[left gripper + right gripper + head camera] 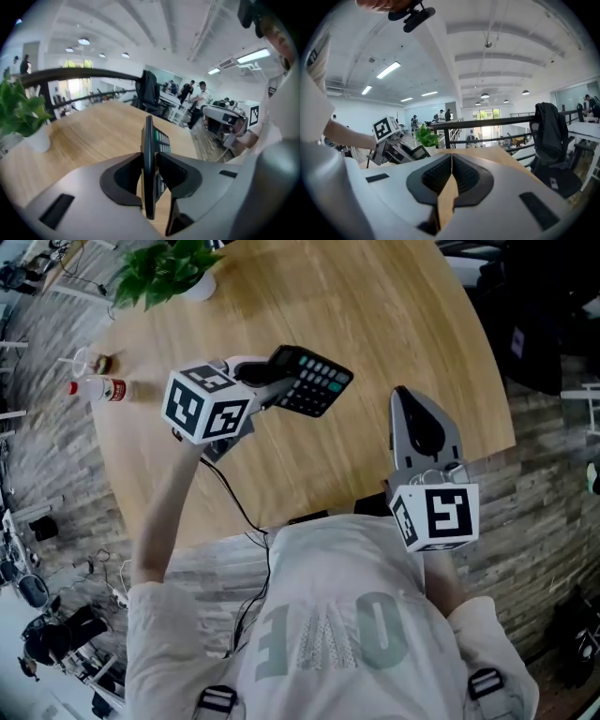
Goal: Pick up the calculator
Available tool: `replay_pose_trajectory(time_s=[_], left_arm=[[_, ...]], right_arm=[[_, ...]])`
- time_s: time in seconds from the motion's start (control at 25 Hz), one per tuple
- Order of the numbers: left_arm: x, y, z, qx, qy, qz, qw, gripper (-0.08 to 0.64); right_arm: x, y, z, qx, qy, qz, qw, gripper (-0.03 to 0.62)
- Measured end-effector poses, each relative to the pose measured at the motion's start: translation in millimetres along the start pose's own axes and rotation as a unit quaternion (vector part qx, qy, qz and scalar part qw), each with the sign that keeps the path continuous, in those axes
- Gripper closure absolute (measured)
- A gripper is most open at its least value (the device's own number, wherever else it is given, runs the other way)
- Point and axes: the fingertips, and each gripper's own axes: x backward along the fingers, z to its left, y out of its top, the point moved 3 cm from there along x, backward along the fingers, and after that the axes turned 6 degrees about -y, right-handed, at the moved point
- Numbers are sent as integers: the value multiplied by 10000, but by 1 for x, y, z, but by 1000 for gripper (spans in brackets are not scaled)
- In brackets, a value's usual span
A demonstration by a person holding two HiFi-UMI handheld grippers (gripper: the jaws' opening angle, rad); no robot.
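The black calculator point(314, 381) with green and grey keys hangs over the round wooden table point(394, 306). My left gripper point(277, 387) is shut on its near end. In the left gripper view the calculator point(149, 154) stands edge-on, and the two dark pads of the left gripper point(149, 180) press on both its faces. My right gripper point(403, 397) hovers to the right of the calculator, apart from it, with its jaws shut and nothing in them. In the right gripper view the pads of the right gripper point(451, 165) meet, and the calculator point(420, 152) shows far left.
A potted green plant point(167, 270) stands at the table's far left edge. A small bottle point(101, 388) lies near the left rim. A cable point(239, 507) trails off the near edge. A black chair point(549, 136) stands beyond the table on the right.
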Motion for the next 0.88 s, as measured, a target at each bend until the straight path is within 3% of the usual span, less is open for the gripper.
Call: replay_pose_trajectory(time_s=[0.12,0.2,0.28,0.36,0.44,0.64,0.72,0.88], left_arm=[[43,29,3,-93,1145,-969,9886,437],[69,42,1,-81,1812,-1479,9722,437],[93,52,-9,-232,2477,-1854,9506,437],[117,61,-22,-450,3172,-2218,9209,437],[138,68,-37,-600,3823,-2607,8844,437],[180,65,-83,-971,5321,-3401,7693,437],[189,58,-96,-890,5559,-3643,7419,437],[198,46,-113,-851,5793,-3913,7100,437]], right_arm=[[-12,34,10,357,190,-441,9982,572],[-17,52,19,610,319,-666,9954,572],[-18,62,31,814,415,-810,9925,572],[-19,71,42,948,526,-954,9895,572],[-22,78,51,981,668,-1072,9871,572],[-16,82,69,1132,933,-1160,9824,572],[-16,82,73,1110,1039,-1151,9817,572],[-21,80,81,985,1173,-1033,9828,572]])
